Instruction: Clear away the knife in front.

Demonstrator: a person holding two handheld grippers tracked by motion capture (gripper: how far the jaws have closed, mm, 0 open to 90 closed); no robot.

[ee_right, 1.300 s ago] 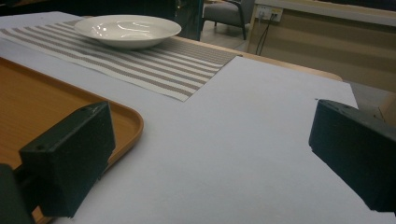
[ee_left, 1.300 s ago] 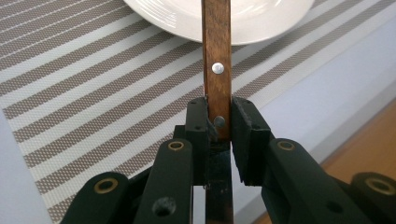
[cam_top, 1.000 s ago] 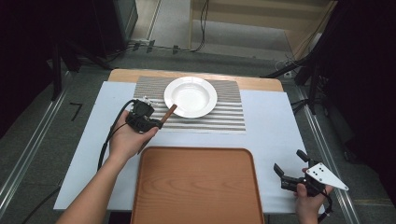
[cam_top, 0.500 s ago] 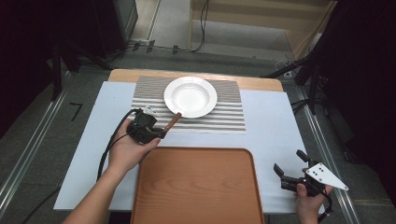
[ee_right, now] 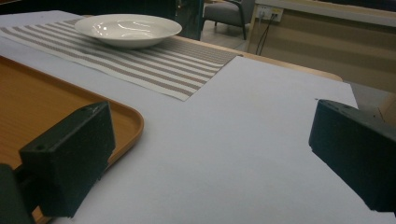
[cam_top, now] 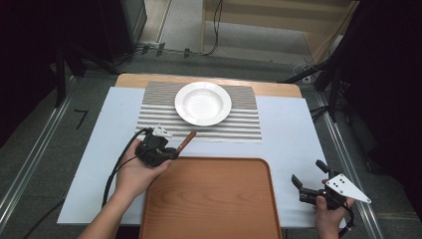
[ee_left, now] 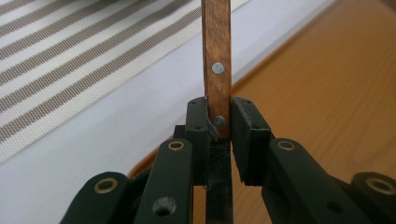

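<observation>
From the high view: left gripper [cam_top: 171,151] pinching a slim brown wooden handle with metal rivets [cam_top: 186,142], poised just above the far left corner of the rectangular orange-brown wooden tray [cam_top: 214,199], near the grey-and-white striped placemat [cam_top: 244,124] carrying the round white ceramic plate [cam_top: 203,103]. Right gripper [cam_top: 311,181] spread wide and holding nothing, low over the pale counter [cam_top: 293,144] beside the tray's right edge.

From the left gripper view: handle [ee_left: 216,70] clamped close to one end between narrow pads, most of its length jutting forward. Likely to pivot or slip under its own leverage; possibly a knife, blade end hidden.

From the right gripper view: jaws parted over bare counter [ee_right: 243,140], tray rim [ee_right: 133,119] close by, prone to a knock.
</observation>
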